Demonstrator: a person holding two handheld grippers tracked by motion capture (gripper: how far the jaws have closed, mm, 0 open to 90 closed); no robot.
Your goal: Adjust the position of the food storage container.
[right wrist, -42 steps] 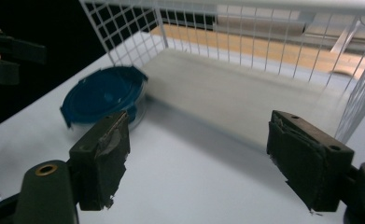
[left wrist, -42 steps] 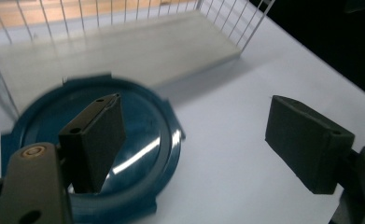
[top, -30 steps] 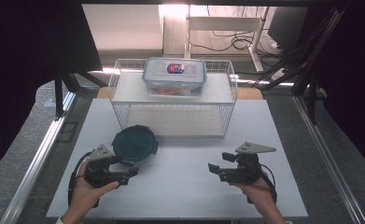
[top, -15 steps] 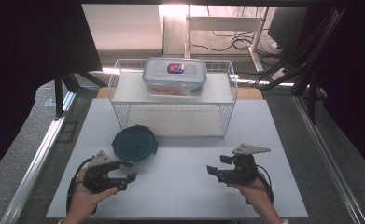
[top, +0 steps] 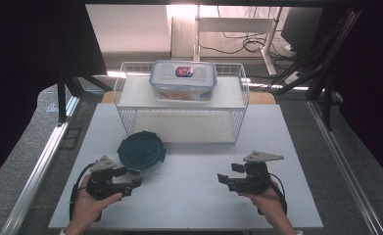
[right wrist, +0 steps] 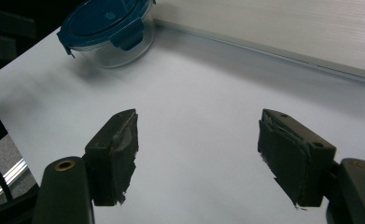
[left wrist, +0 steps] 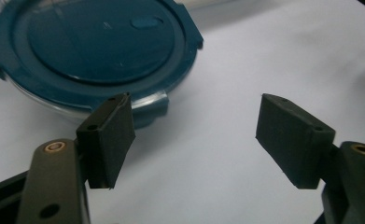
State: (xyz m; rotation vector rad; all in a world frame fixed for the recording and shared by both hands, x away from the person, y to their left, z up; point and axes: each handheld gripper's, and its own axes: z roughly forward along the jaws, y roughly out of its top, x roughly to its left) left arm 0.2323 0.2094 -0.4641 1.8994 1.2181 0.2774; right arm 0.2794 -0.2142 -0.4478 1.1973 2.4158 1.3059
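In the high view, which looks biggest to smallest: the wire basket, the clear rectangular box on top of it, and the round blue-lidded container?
1. wire basket, clearly the largest.
2. clear rectangular box.
3. round blue-lidded container, smallest, though it comes close to the box, and it sits nearer the camera, so that gap is unsure.

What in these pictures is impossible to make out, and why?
- Round container, high view: its dark blue lid covers whatever is inside.
- Round container, left gripper view: its far side is cut off by the top edge.
- Rectangular box on the wire rack, high view: the label is too small to read, and the orange contents are blurred.
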